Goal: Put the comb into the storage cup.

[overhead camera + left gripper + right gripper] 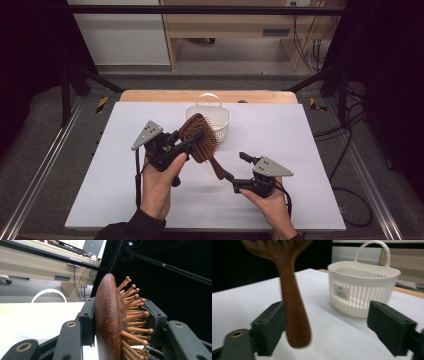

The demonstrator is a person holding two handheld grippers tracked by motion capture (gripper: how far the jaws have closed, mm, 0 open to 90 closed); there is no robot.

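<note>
While the left gripper [192, 137] is clamped on the head of the wooden hairbrush [200, 137], the brush hangs in the air over the middle of the white surface [300, 150], just near of the white basket [217, 120]. From the left gripper view you can see how it's pinched: one jaw sits flat on the smooth brown back of the brush [107, 320] and the other presses into the wooden bristles [132, 322], so the head stands on edge between them. The handle [216, 167] slants down and to the right toward the right gripper [235, 167], which sits low over the near right part of the surface. That one's jaws are wide apart and not gripping anything. In the right gripper view the handle [294, 315] hangs right beside the left-hand jaw, maybe just brushing it, with a big gap over to the other jaw. Its rounded tip ends a bit above the surface. The basket [362, 287] stands upright behind, slotted sides, a label on the front and a loop handle at the back, looks empty from the high view. Both hands come in from the near edge, dark sleeves just visible.
</note>
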